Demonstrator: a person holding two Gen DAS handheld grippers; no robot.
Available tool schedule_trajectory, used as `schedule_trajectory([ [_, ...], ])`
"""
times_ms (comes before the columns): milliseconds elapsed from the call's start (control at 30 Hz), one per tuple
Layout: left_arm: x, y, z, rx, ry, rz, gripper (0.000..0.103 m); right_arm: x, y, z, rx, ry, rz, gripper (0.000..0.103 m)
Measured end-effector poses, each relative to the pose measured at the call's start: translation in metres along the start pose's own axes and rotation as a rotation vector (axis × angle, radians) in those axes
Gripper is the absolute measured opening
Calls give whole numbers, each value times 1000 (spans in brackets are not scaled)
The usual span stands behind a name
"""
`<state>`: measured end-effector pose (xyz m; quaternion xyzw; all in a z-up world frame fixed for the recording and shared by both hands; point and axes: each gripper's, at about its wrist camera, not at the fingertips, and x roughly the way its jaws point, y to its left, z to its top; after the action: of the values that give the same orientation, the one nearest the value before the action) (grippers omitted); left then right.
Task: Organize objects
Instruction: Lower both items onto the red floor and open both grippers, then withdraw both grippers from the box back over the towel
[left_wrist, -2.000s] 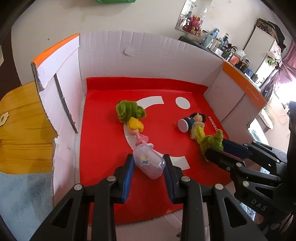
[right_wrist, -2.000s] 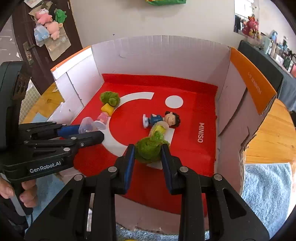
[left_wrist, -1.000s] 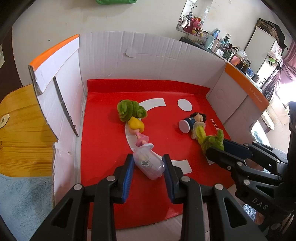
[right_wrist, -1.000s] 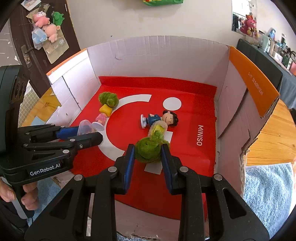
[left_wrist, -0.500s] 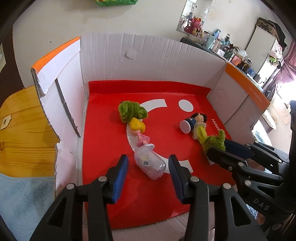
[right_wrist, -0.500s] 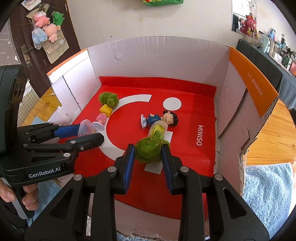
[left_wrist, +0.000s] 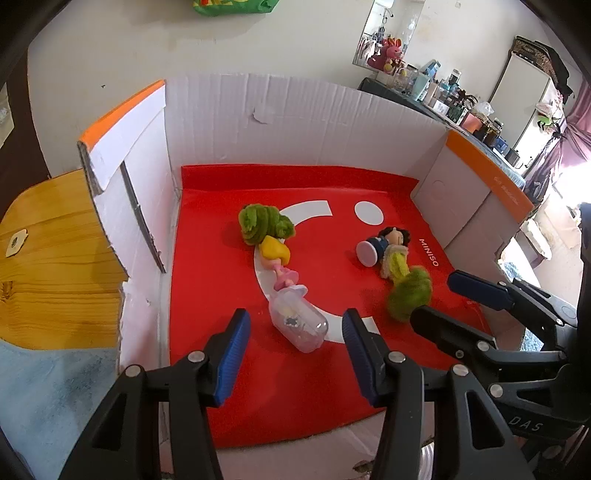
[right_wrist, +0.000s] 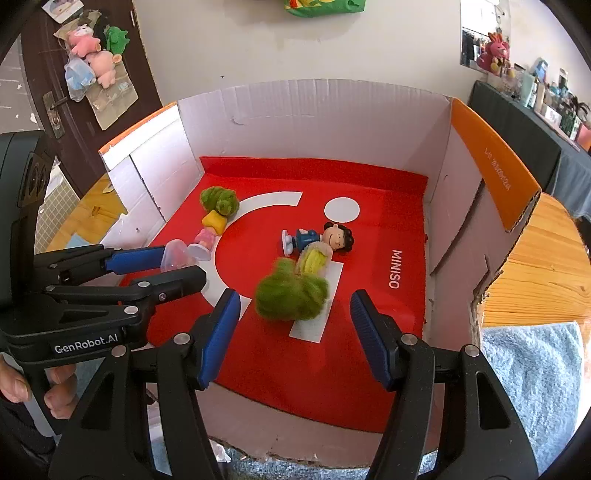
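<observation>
A cardboard box with a red floor holds the toys. My left gripper is open, with a clear plastic capsule lying on the red floor between its fingers. The capsule adjoins a pink and yellow doll with green hair. My right gripper is open; a fuzzy green and yellow toy lies loose between its fingers, blurred. A dark-haired doll in blue lies just beyond it. The left gripper also shows in the right wrist view, and the right gripper shows in the left wrist view.
The box walls rise on three sides, with orange-topped flaps left and right. The box stands on a wooden table with light blue cloth at the near corners. A cluttered shelf stands far right.
Both grippers have opened. The left one let go of the clear capsule, the right one let go of the green fuzzy toy, which dropped onto the red floor. Both pulled back slightly.
</observation>
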<state>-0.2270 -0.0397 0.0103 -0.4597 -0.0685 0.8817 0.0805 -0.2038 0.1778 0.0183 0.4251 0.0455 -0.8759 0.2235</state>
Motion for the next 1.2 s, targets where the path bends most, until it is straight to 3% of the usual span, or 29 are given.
schedule_trajectory([
  [367, -9, -3, -4, 6, -17, 15, 57, -9, 2, -3, 1, -13, 5, 61],
  [733, -25, -5, -9, 6, -44, 35, 69, -23, 5, -7, -5, -30, 3, 61],
  [1200, -40, 0, -17, -18, -65, 44, 76, -36, 13, -14, -20, -48, 0, 70],
])
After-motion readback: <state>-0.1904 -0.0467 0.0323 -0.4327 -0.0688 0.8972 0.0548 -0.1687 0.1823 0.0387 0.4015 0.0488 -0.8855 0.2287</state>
